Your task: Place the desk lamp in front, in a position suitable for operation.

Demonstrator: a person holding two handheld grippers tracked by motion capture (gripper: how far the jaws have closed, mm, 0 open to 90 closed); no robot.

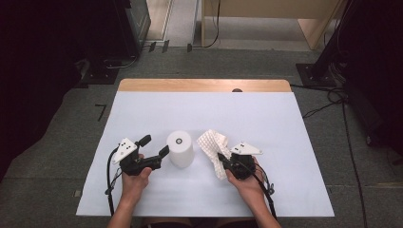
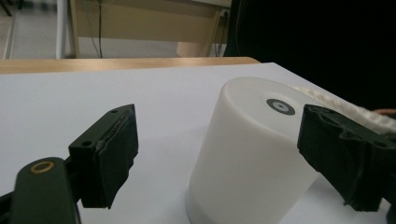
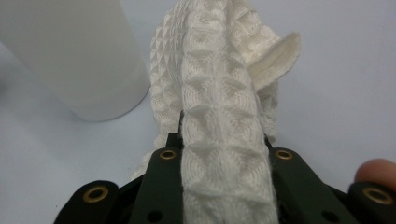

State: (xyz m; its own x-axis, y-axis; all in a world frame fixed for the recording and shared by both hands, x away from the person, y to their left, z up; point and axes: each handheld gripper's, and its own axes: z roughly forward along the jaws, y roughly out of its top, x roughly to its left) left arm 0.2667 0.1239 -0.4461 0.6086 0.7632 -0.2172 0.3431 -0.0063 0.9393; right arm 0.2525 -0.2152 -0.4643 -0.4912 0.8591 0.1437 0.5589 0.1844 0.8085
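A: What is the right claw [image 1: 222,159] doing?

B: It is clamped tight on a white waffle-textured cloth [image 1: 214,144]. In the right gripper view the cloth [image 3: 219,116] runs straight up between the two black jaws, pinched in a thick fold, and the rest bunches up beyond them with one corner flapping out to the side.

A: And where does the cloth sit on the tabletop [image 1: 266,118]?

B: Just to the right of a white cylinder [image 1: 180,148], near the middle of the front half. In the high view I cannot tell whether cloth and cylinder touch; in the right gripper view the cylinder [image 3: 79,56] stands just beside the cloth's left edge.

A: The left claw [image 1: 154,146]?

B: Its jaws stand apart, holding nothing. In the left gripper view the cylinder [image 2: 252,154] stands upright beyond them and towards the right jaw, with a small grey ring mark on its flat top. The left jaw is well clear of it; the right jaw overlaps the cylinder's edge in that picture, but I cannot tell whether it touches.

A: And the hands?

B: The person's left hand [image 1: 134,175] and right hand [image 1: 244,183] come in from the near edge, each gripping its tool.
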